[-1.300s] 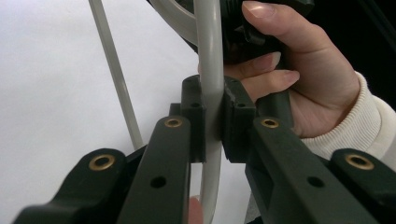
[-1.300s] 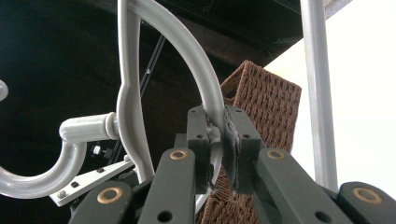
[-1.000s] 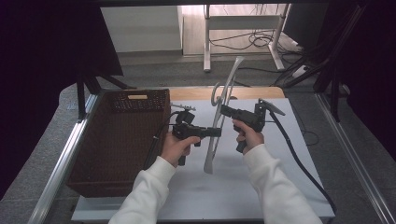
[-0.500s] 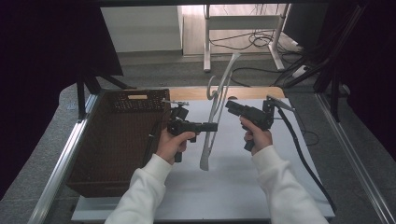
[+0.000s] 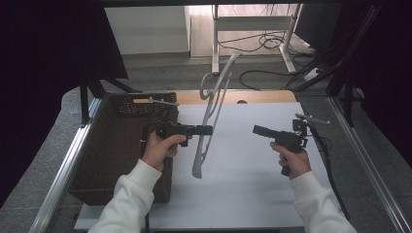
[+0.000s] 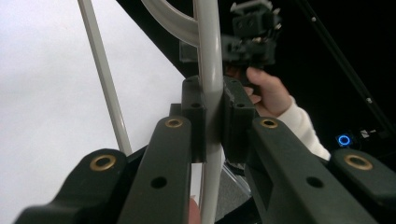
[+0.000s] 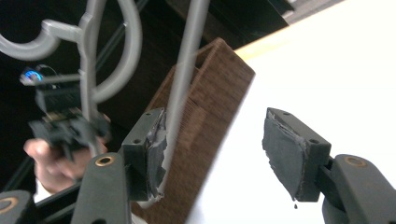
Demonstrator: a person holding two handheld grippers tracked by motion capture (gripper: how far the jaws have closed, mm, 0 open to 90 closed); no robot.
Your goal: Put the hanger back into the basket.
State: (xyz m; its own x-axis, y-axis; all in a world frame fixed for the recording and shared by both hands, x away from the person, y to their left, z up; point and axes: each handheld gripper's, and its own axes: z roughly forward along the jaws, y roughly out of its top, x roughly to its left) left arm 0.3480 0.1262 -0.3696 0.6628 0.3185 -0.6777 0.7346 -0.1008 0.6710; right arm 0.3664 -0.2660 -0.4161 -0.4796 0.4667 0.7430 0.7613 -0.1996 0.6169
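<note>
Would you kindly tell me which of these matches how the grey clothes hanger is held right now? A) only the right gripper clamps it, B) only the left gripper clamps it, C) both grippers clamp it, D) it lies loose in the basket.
B: the left gripper has its pads pressed on the hanger, while the right gripper, whose jaws have just been opening, stands apart from it with nothing between its pads.

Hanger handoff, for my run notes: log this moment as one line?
left gripper: shut on hanger | right gripper: jaws just opened, nothing between | basket: at left
</note>
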